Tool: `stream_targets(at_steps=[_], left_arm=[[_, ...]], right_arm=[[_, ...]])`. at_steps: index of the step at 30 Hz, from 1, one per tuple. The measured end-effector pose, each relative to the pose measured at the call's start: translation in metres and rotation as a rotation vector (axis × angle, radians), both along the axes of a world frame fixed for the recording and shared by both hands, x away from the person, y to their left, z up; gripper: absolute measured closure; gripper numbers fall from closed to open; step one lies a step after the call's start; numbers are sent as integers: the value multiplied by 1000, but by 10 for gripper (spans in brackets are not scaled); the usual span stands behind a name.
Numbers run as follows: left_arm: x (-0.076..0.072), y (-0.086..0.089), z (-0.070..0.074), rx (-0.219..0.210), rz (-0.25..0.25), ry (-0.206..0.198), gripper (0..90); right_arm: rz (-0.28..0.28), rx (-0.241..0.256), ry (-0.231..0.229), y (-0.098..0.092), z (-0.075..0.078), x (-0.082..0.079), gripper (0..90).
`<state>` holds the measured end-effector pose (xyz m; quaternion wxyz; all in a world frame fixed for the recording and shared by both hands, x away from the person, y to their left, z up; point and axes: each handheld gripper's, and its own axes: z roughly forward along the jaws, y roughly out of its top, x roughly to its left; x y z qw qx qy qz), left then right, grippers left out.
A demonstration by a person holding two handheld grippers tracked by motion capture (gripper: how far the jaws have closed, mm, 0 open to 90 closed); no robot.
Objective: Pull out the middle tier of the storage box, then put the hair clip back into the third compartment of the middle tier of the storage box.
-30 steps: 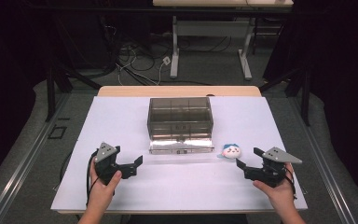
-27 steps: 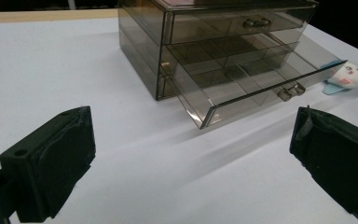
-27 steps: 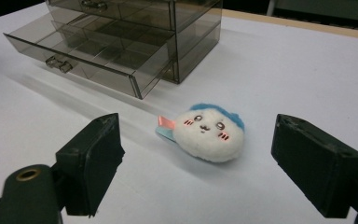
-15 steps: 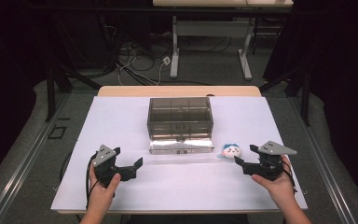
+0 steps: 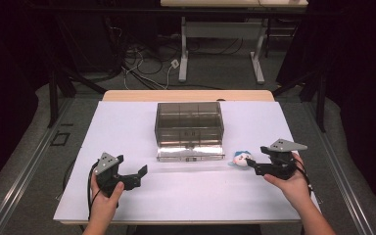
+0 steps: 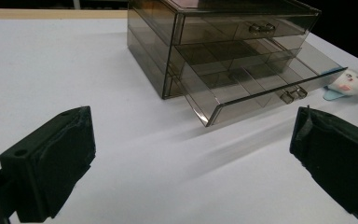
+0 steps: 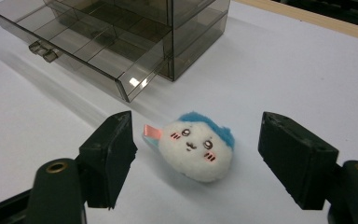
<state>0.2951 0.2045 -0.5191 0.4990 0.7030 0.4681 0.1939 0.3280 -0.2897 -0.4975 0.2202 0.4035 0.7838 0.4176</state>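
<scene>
A smoky clear drawer box (image 5: 189, 119) stands mid-table, its bottom drawer (image 5: 191, 152) pulled out and showing bare compartments (image 7: 98, 46). A white plush toy with a blue top (image 5: 241, 158) lies on the white table just right of the drawer. My right gripper (image 5: 256, 156) is open right beside it. In the right gripper view the plush (image 7: 196, 147) sits between the two jaws, apart from both pads. At the near left my left gripper (image 5: 132, 165) is open and holds nothing. It points at the drawer front (image 6: 256, 100), well short of it.
The white table top (image 5: 127, 122) ends in a wooden strip at the far edge (image 5: 186, 95). Beyond it are table legs and cables on the floor. A dark floor rail (image 5: 24, 161) runs along the left side.
My right gripper has moved forward and slightly left, up to the plush toy. The left gripper has hardly moved.
</scene>
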Motion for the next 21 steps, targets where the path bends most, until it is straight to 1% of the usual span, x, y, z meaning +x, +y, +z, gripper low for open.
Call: stream_targets(at_steps=[1,2,5,7,8,9,12,14,16,18,20,21], left_arm=[[0,0,0,2,1,2,4],[0,0,-1,7,-1,6,4],[1,0,-2,11,0,11,4],[1,1,-2,5,4,12,4],[1,1,-1,5,5,10,4],[1,1,-1,6,4,10,4],[1,1,-2,0,8,11,4],[1,1,-2,4,5,14,4],[1,1,-2,5,4,12,4],[0,0,-2,9,2,14,4],[0,0,-3,10,2,18,4],[0,1,-3,11,3,20,4]], right_arm=[[0,-4,8,1,1,1,266],[4,-8,3,2,1,2,267],[15,-26,9,5,3,5,278],[21,-31,7,7,4,7,294],[25,-40,14,8,5,8,303],[27,-54,3,8,5,10,313],[30,-80,-2,10,7,14,340],[33,-92,12,11,7,16,350],[48,-110,7,11,7,19,355],[54,-117,2,13,5,21,356],[82,-135,13,13,5,23,355],[103,-151,10,14,3,25,348]])
